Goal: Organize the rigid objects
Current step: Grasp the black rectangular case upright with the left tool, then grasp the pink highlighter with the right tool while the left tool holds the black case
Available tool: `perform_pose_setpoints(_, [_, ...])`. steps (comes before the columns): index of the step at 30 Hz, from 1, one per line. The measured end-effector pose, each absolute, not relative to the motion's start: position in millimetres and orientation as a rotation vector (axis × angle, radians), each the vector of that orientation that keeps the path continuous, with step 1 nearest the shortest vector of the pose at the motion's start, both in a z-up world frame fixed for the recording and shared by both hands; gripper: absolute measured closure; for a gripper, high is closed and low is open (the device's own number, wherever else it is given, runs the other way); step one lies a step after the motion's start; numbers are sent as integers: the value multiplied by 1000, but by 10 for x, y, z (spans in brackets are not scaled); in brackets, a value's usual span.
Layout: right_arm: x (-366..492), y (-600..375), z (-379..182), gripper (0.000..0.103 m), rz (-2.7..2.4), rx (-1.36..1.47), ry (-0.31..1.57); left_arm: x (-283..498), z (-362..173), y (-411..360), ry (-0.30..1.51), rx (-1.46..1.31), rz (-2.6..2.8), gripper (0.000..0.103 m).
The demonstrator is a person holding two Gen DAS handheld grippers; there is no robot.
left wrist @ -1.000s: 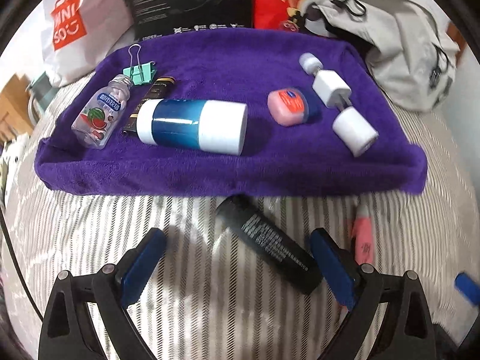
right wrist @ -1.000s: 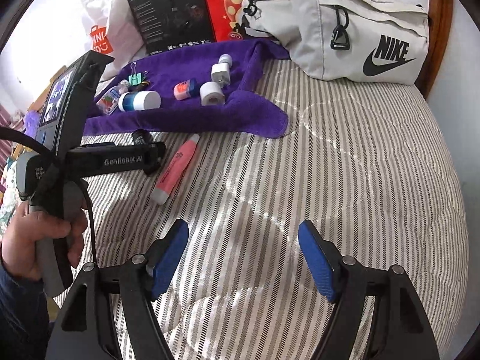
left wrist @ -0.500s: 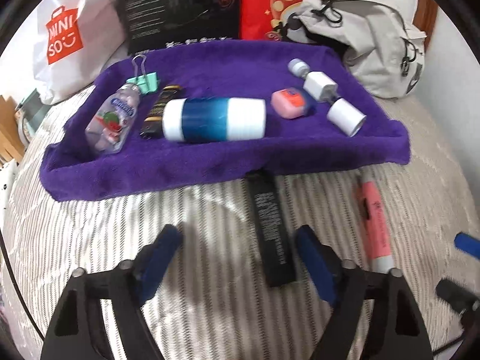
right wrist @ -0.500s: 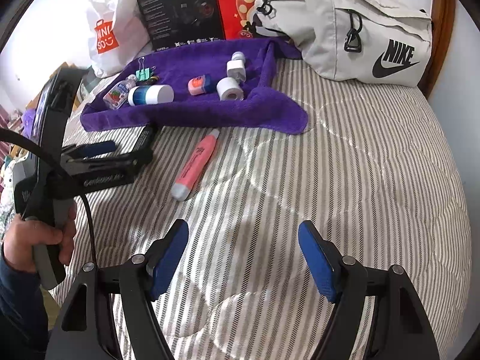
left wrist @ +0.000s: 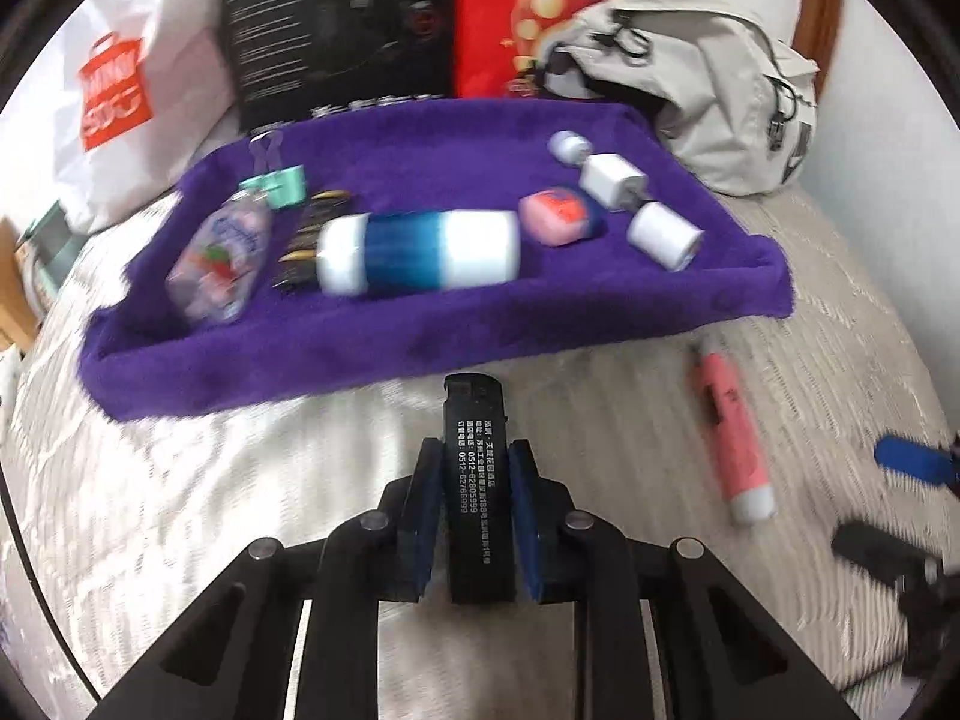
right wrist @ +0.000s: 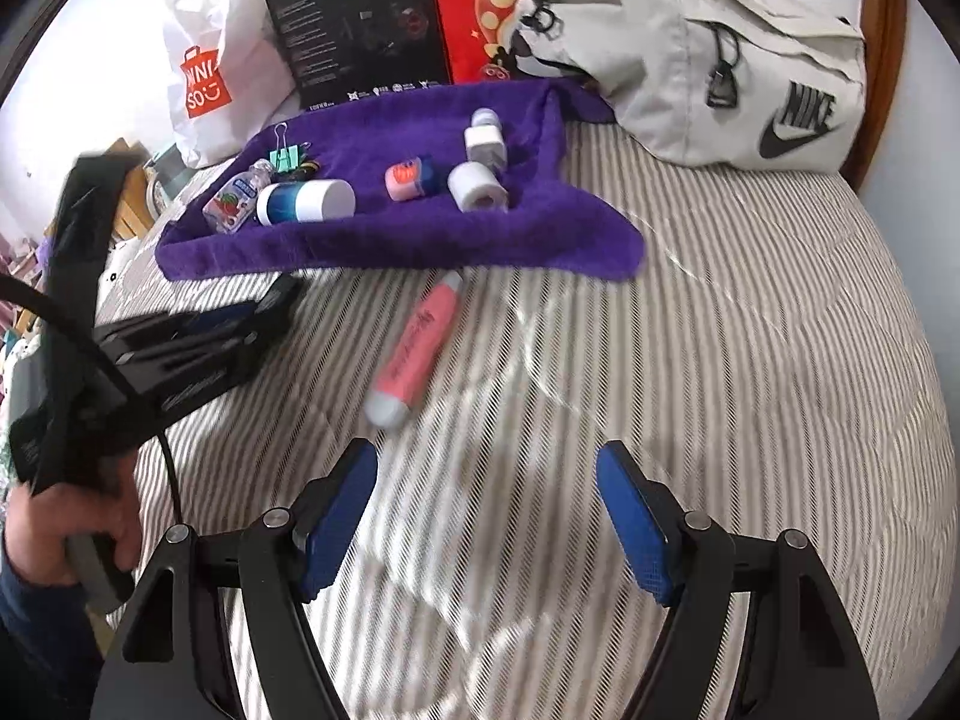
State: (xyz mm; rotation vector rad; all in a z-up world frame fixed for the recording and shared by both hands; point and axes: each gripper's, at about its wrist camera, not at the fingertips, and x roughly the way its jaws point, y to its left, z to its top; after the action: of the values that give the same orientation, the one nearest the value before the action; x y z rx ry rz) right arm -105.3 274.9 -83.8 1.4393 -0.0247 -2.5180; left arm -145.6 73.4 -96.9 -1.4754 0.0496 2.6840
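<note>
My left gripper (left wrist: 474, 468) is shut on a black tube with white print (left wrist: 477, 480), which points toward the purple towel (left wrist: 420, 330). On the towel lie a blue-and-white bottle (left wrist: 420, 255), a small clear bottle (left wrist: 219, 264), a green binder clip (left wrist: 276, 186), a pink tin (left wrist: 555, 216), a white charger (left wrist: 612, 180) and a white roll (left wrist: 663, 235). A pink highlighter (right wrist: 414, 351) lies on the striped bed just ahead and left of my right gripper (right wrist: 486, 510), which is open with nothing in it. The left gripper (right wrist: 198, 342) also appears at the left of the right wrist view.
A grey Nike bag (right wrist: 708, 60), a red box (right wrist: 474, 6), a black box (right wrist: 360, 24) and a white shopping bag (right wrist: 210, 72) stand behind the towel. A hand (right wrist: 66, 522) holds the left tool. The striped bed (right wrist: 750, 360) stretches to the right.
My left gripper has shut on the black tube, which now lies straight between its fingers. My right gripper has moved closer to the pink highlighter and stays open.
</note>
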Motion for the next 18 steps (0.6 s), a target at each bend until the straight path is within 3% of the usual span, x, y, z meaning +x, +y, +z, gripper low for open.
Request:
perform_pose_setpoints(8, [-1384,2351,-976,28,-2572,1382,-22,-1288,-969,101,10,-1542,2745,82])
perform_pose_setpoints(12, [-1462,2202,-1106,40,-2605,1412,38,-1251,-974,-16,-13,-1545,2744,82])
perform_pose_setpoints(18, [-1415,2172,-1148,42,-2661,1334,117,-1226,-974,-19,1,-1541,2743,81])
